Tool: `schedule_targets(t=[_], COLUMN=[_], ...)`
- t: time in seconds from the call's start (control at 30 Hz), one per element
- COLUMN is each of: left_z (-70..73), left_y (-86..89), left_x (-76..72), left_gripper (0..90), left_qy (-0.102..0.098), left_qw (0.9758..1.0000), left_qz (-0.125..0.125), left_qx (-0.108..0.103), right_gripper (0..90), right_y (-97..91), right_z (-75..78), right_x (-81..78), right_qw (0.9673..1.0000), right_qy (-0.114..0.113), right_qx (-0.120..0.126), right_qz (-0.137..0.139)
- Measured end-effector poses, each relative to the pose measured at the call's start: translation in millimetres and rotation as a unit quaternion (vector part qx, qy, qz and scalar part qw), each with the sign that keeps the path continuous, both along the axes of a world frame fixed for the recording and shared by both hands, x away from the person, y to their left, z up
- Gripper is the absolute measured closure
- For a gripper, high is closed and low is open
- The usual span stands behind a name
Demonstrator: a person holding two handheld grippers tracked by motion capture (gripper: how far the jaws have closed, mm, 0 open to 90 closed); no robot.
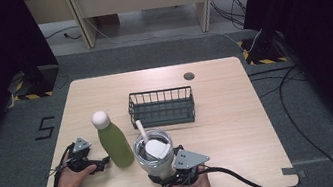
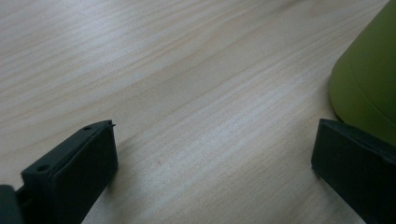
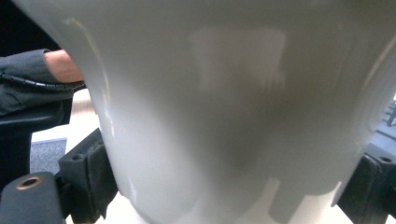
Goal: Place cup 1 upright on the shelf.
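Right gripper point(image 1: 166, 170) is clamping the white tumbler point(image 1: 154, 155) low on its body, jaws pressing both sides; the tumbler is sitting directly ahead of it on the desk point(image 1: 231, 129). Left gripper point(image 1: 106, 161) is resting spread apart on the desk, gripping nothing, with the green bottle point(image 1: 115, 145) standing just beyond its far jaw, touching or nearly so.

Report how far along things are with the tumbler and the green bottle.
Done: nothing sits in the wire basket yet. In hand: the right gripper has its jaws around the lower body of the white tumbler, seemingly closed on it. The left gripper is open beside the green bottle, one jaw near its base. Left: probably gripping the bottle and moving both.
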State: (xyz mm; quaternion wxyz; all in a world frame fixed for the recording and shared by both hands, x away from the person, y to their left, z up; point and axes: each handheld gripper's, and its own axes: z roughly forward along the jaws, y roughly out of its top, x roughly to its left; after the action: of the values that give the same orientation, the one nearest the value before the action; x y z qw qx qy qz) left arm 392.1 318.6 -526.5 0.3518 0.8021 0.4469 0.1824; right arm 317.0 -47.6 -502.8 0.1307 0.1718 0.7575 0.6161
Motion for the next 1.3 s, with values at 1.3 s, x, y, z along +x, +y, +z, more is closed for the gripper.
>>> schedule_targets(t=[1.3], left_z=[-0.1], left_y=[-0.1], left_x=[0.0], left_gripper=[0.0], left_qy=[0.000], left_qw=[1.0000], left_qz=[0.000], left_qx=[0.000], right_gripper=[10.6], right_y=[-38.2], right_z=[57.4], right_x=[44.3], right_qw=[0.9971], right_qy=[-0.019], right_qx=[0.000], right_qz=[-0.074])
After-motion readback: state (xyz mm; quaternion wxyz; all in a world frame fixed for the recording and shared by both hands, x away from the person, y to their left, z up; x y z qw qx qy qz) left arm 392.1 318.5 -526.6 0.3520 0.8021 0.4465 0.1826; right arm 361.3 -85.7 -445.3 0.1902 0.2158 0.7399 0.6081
